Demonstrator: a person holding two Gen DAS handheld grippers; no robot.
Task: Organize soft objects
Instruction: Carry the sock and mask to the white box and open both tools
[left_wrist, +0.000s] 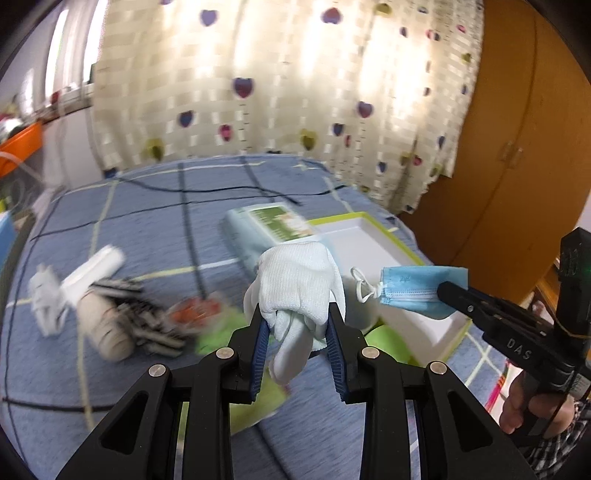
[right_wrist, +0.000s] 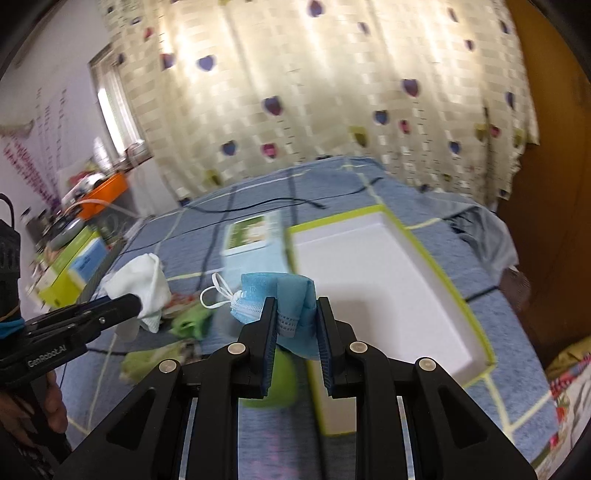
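Note:
My left gripper (left_wrist: 295, 314) is shut on a white knitted glove (left_wrist: 295, 280) and holds it above the blue bed cover; it also shows in the right wrist view (right_wrist: 142, 280). My right gripper (right_wrist: 295, 306) is shut on a blue face mask (right_wrist: 291, 295) with white ear loops, held above the near corner of a white box with a lime-green rim (right_wrist: 454, 288). In the left wrist view the mask (left_wrist: 417, 288) hangs over that box (left_wrist: 402, 240), right of the glove.
On the bed lie a wet-wipe pack (left_wrist: 273, 221), a beige striped sock (left_wrist: 107, 325), a white cloth (left_wrist: 48, 299), green cloth (right_wrist: 192, 321), an orange-patterned item (left_wrist: 195, 310) and a black cable (left_wrist: 221, 190). A wooden wardrobe (left_wrist: 517, 147) stands right, a curtain behind.

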